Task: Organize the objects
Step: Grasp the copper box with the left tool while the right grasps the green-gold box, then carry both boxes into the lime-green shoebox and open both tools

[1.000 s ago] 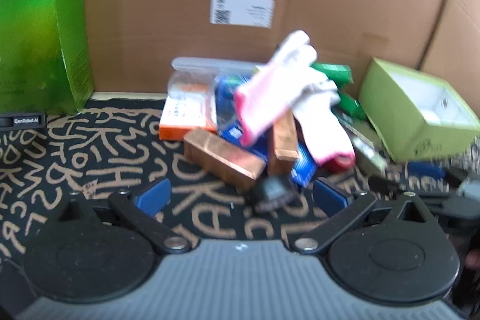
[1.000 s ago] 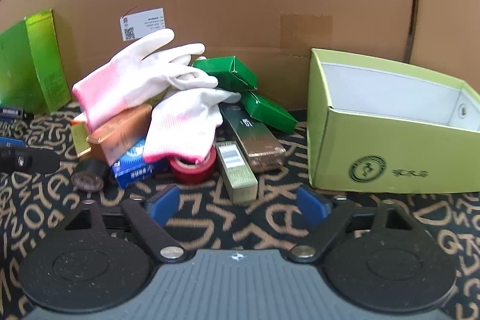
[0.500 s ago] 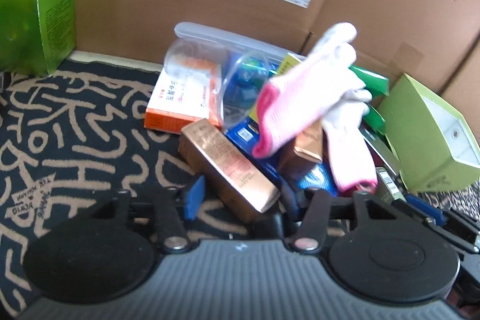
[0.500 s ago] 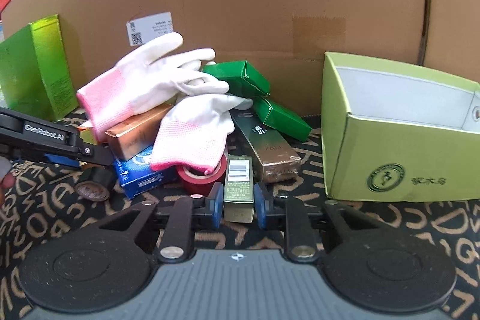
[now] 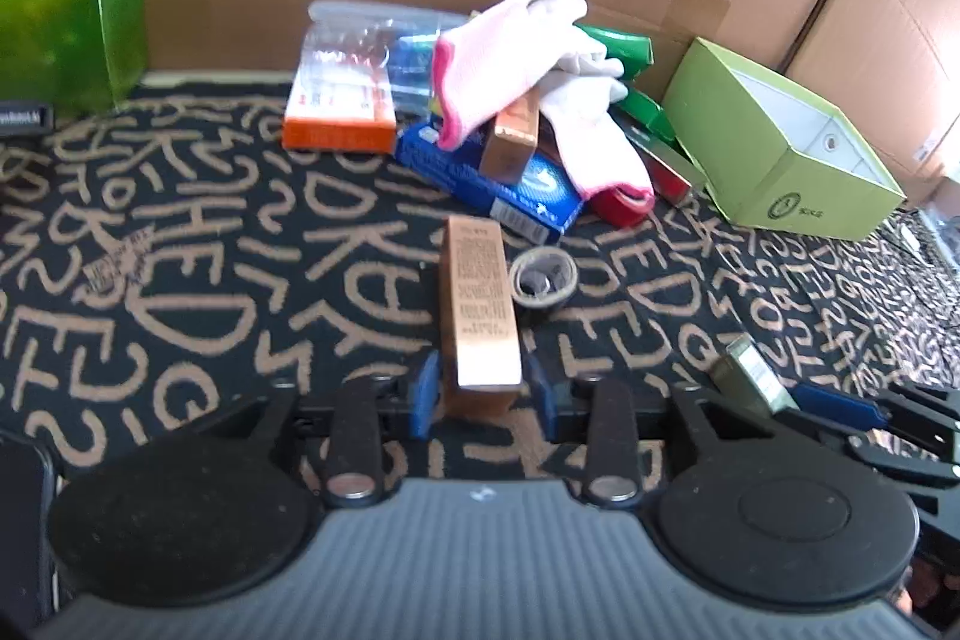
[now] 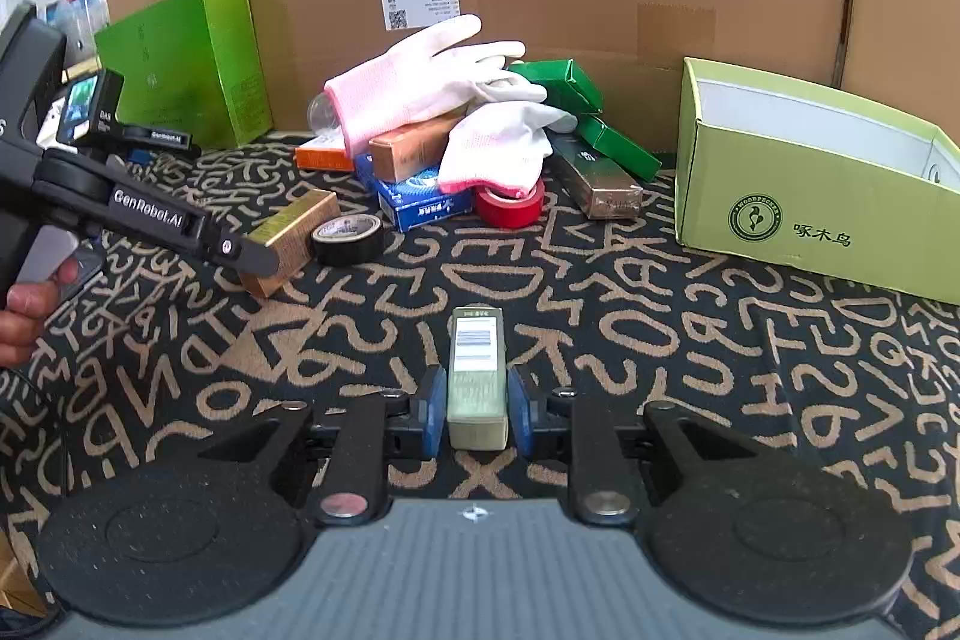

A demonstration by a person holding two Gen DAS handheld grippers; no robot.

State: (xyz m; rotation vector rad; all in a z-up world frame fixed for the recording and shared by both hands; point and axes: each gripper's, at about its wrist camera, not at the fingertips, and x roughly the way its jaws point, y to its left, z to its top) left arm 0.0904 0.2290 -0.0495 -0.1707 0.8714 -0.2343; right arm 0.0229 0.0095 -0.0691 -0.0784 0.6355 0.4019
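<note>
The left gripper [image 5: 480, 391] was closing on a copper box [image 5: 478, 304], pads against its sides; the right gripper [image 6: 477, 409] clamped a pale green box [image 6: 476, 376]. Beyond lay black tape [image 5: 543, 277], then gloves [image 6: 432, 79] atop piled boxes, a lime carton [image 6: 798, 214] beside them.

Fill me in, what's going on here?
A person is sorting a pile of small things on a patterned mat, a handheld gripper in each hand. The left gripper has a copper-coloured box between its jaws, which are closing on it. The right gripper is shut on a slim pale-green box. Gloves, tape rolls and other boxes lie heaped by the cardboard wall; the open green box looks empty.
</note>
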